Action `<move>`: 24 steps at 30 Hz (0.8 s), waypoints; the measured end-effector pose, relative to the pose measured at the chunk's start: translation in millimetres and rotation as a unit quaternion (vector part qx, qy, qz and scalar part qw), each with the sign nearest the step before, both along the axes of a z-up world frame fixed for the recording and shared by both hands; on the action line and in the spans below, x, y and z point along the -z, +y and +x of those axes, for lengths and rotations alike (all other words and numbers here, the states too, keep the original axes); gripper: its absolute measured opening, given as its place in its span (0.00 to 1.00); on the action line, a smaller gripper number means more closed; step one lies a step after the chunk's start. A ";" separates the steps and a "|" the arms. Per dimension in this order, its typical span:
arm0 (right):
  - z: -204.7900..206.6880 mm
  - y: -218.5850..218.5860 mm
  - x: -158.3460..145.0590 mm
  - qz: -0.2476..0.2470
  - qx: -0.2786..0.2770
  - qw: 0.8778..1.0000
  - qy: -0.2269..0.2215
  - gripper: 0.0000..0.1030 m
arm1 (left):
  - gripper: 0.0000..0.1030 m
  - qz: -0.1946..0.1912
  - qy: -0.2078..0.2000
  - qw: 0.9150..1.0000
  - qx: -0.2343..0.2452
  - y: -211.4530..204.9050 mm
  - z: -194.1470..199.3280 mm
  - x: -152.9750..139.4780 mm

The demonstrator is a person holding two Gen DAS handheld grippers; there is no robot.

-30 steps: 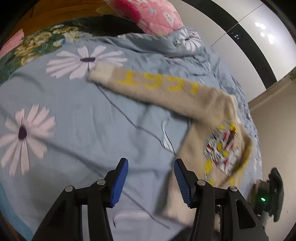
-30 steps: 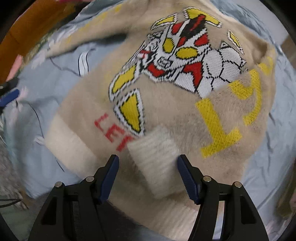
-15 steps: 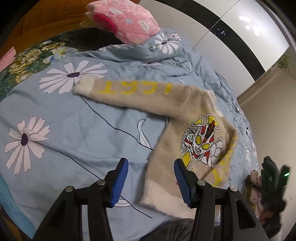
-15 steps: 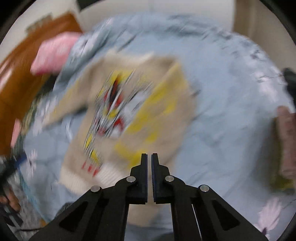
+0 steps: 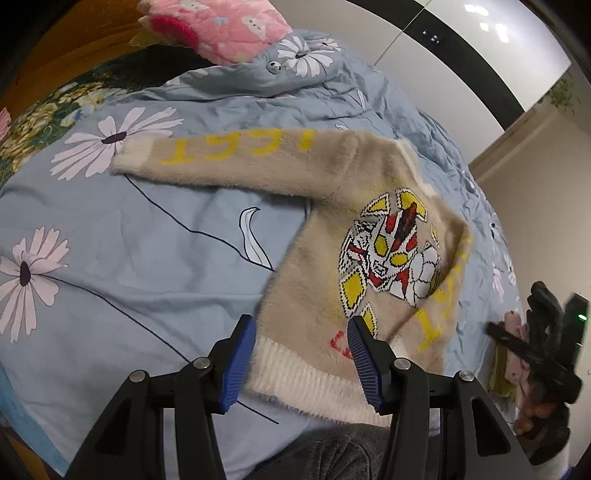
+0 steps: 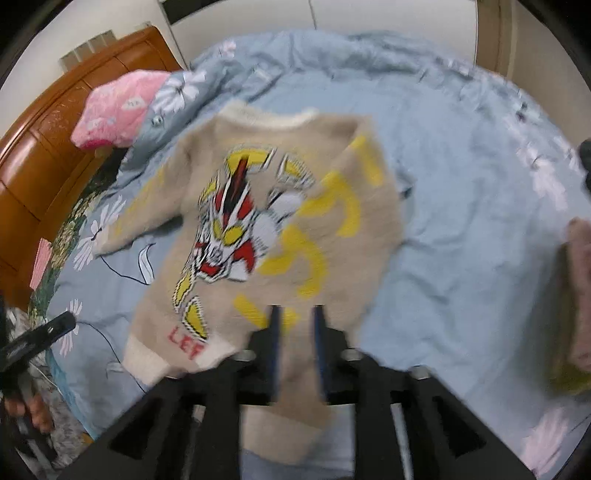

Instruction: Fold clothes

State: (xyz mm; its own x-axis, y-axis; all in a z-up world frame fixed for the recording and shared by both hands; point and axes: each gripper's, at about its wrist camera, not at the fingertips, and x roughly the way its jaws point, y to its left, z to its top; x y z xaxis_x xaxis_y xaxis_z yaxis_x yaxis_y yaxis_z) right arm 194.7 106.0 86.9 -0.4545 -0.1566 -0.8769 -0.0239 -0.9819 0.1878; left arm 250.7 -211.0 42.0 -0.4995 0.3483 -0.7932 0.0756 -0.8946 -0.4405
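Observation:
A beige fuzzy sweater (image 5: 317,266) with a robot graphic lies face up on the blue daisy bedspread (image 5: 110,266). One sleeve (image 5: 236,155) with yellow letters stretches out to the upper left. The other sleeve (image 6: 332,221) is folded across the chest. My left gripper (image 5: 301,365) hovers open over the white ribbed hem (image 5: 306,373), holding nothing. My right gripper (image 6: 297,350) is blurred above the sweater's lower right part; its jaws are opening, a narrow gap between them and no cloth pinched. It also shows in the left wrist view as the right gripper (image 5: 535,332).
A pink quilted pillow (image 5: 221,29) lies at the head of the bed by the wooden headboard (image 6: 48,147). A folded pile of clothes (image 6: 580,295) sits at the right edge. White wardrobe doors (image 5: 443,55) stand behind. A hand (image 6: 33,406) holds the left gripper at lower left.
The right gripper left the sleeve cuff, snapped shut on nothing and has part-opened while pulling back and up. The left gripper drew back, so the whole sweater shows.

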 end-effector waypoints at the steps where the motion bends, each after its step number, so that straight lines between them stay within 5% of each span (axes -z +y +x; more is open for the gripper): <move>1: -6.1 -9.6 10.6 -0.006 0.004 1.000 -0.008 0.50 | 0.55 0.001 -0.001 1.000 -0.002 -1.8 0.2 0.5; 6: -29.1 -36.4 46.0 -0.008 0.048 0.998 -0.045 0.60 | 0.57 0.004 -0.012 1.000 -0.012 -11.5 0.6 4.9; 17: -47.5 -49.0 73.6 0.069 0.092 0.990 -0.080 0.58 | 0.58 0.017 -0.030 0.999 -0.035 -34.7 6.1 13.8; 18: -44.7 -43.3 72.4 0.066 0.097 0.990 -0.081 0.55 | 0.58 0.020 -0.032 0.999 -0.037 -35.7 6.2 15.1; 21: -35.4 -23.5 66.9 0.058 0.108 0.989 -0.084 0.21 | 0.58 0.025 -0.038 0.998 -0.037 -33.0 5.3 18.6; 24: -21.7 6.5 49.8 0.058 0.110 0.990 -0.067 0.12 | 0.58 0.023 -0.038 0.999 -0.026 -24.9 4.5 19.5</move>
